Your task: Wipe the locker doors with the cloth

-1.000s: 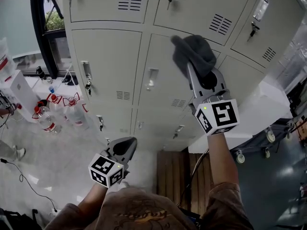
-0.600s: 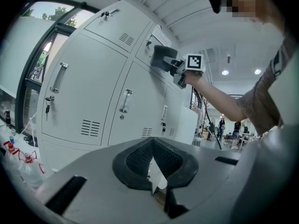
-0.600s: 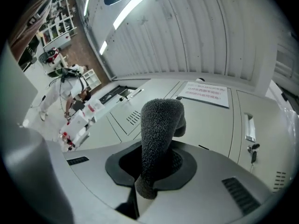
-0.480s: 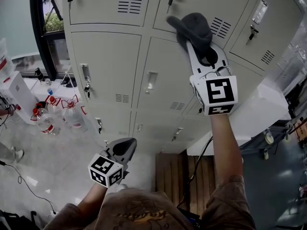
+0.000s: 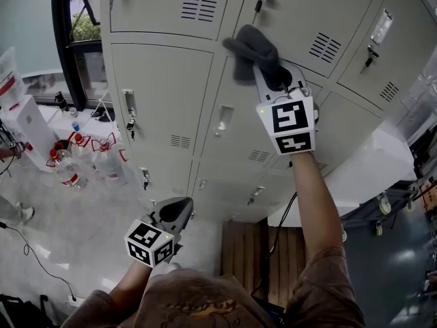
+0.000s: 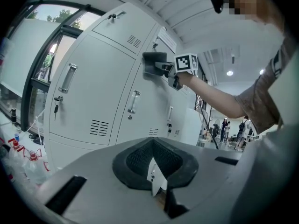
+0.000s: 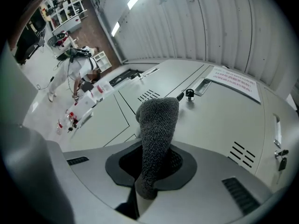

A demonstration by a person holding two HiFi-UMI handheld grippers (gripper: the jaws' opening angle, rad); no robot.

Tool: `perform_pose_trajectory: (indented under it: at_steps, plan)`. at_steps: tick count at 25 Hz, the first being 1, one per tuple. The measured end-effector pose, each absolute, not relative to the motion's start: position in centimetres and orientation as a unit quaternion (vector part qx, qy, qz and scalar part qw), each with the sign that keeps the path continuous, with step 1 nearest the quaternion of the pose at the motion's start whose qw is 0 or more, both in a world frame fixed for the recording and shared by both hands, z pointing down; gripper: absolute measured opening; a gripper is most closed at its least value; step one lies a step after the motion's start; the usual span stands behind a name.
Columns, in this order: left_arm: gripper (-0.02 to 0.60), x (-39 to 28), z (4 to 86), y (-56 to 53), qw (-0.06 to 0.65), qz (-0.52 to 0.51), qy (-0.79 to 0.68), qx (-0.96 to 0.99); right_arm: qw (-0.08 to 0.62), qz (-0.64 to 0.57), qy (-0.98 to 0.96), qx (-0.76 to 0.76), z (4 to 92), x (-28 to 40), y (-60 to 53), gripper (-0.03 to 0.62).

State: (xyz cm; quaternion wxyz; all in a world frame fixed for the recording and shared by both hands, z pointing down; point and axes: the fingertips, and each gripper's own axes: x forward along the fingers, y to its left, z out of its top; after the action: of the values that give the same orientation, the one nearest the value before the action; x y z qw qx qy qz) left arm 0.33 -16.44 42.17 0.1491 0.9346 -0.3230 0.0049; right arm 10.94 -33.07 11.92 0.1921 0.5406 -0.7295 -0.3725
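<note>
A dark grey cloth (image 5: 247, 48) is pressed against the pale locker doors (image 5: 164, 91), over the seam under an upper door (image 5: 293, 19). My right gripper (image 5: 265, 70) is shut on the cloth, arm raised, marker cube toward me. In the right gripper view the cloth (image 7: 157, 125) runs from the closed jaws of the right gripper (image 7: 152, 164) onto the door (image 7: 219, 120). My left gripper (image 5: 177, 209) hangs low, away from the lockers, shut with nothing held. In the left gripper view, the left gripper (image 6: 154, 164) faces the cloth (image 6: 153, 65) up the doors.
Keys hang in door locks (image 5: 130, 124). Water bottles (image 5: 68, 169) and a white box (image 5: 27, 125) stand on the floor at left by a window (image 5: 78, 39). A white wheeled unit (image 5: 375, 162) sits right of the lockers. People (image 6: 243, 132) stand far off.
My right gripper has carried the cloth up and then left across the locker doors. The left gripper has stayed where it was.
</note>
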Motion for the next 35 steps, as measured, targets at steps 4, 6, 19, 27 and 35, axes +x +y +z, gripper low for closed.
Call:
perform_pose_trajectory:
  at_steps: [4,6,19,27,35]
  plan:
    - [0.003,0.3,42.3,-16.7,0.151,0.005,-0.325,0.934,0.207,-0.379,-0.720,0.543,12.3,10.5,-34.1,0.038]
    - [0.003,0.3,42.3,-16.9,0.153,0.005,-0.326,0.933,0.215,-0.388,-0.711,0.546,12.2,10.4,-34.4,0.038]
    - [0.003,0.1,43.1,-17.4,0.163,0.006,-0.335,0.928,0.240,-0.387,-0.723,0.519,15.2,8.6,-35.1,0.037]
    - [0.003,-0.4,43.6,-17.4,0.168,0.006,-0.341,0.925,0.246,-0.361,-0.743,0.507,18.9,8.3,-35.4,0.037]
    - [0.003,-0.2,43.7,-17.2,0.169,0.009,-0.339,0.925,0.262,-0.336,-0.758,0.494,23.7,8.5,-35.5,0.037]
